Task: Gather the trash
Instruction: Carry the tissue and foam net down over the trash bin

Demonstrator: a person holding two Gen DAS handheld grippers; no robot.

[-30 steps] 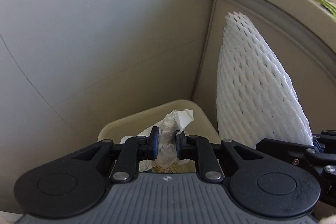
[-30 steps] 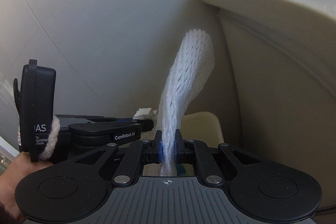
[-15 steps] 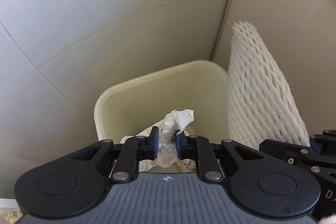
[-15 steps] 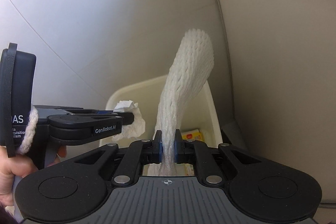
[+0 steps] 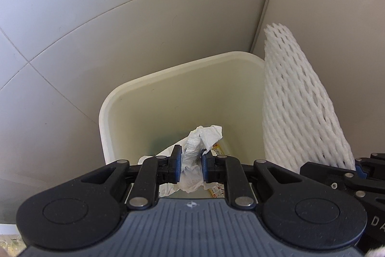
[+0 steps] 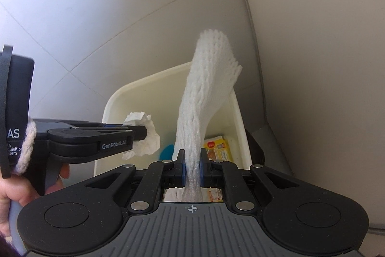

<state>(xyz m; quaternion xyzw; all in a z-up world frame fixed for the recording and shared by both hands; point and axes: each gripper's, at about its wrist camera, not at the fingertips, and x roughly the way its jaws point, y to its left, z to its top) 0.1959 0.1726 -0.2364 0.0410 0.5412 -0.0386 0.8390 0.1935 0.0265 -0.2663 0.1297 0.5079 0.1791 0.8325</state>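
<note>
1. The left gripper is clamped on a crumpled white tissue, its blue pads pressing the wad from both sides; the tissue's loose end sticks up toward 12 o'clock of the fingertips.
2. The right gripper is closed tight on a white foam net, pinching its lower end flat (the rest stands up and flares out toward 12 o'clock).
3. A cream bin with rounded corners sits open below both grippers, in a corner between pale tiled walls.
4. In the left wrist view the tissue hangs over the bin's mouth, near its middle; the net stands at 3 o'clock of it, over the bin's right rim.
5. In the right wrist view the left gripper comes in from 9 o'clock, its tissue over the bin's left half, a hand gripping its handle.
6. Already in the bin: a yellow printed packet at 1 o'clock of the right fingertips, and a blue item at 11 o'clock (too little of it shows to name it).
7. Neither the tissue nor the net touches the bin's floor.
</note>
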